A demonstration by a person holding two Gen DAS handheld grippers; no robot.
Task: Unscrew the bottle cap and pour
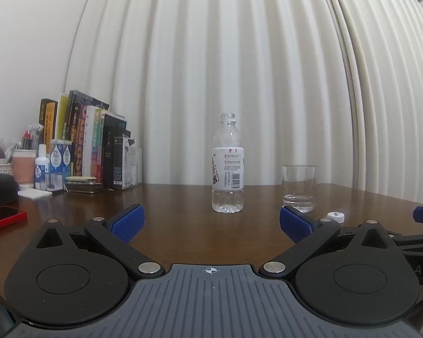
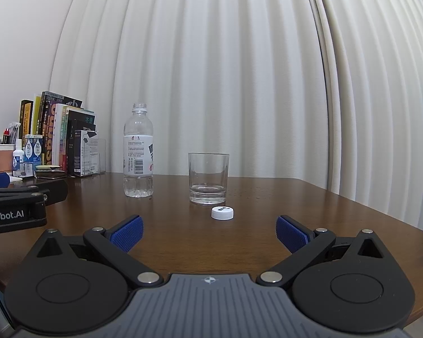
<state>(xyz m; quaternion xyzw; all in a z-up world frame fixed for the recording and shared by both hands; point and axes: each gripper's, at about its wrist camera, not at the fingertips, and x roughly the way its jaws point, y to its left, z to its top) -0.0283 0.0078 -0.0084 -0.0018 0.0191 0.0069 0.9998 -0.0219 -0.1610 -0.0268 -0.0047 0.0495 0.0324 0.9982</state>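
A clear plastic bottle with a white label stands upright and uncapped on the brown table, nearly empty; it also shows in the right wrist view. A clear glass stands to its right with a little water at the bottom, seen too in the right wrist view. The white cap lies on the table in front of the glass, also in the left wrist view. My left gripper is open and empty, short of the bottle. My right gripper is open and empty, short of the cap.
Books, small bottles and a paper cup with pens line the table's back left. A red phone lies at the left edge. A pleated curtain hangs behind. The table's right edge slants forward.
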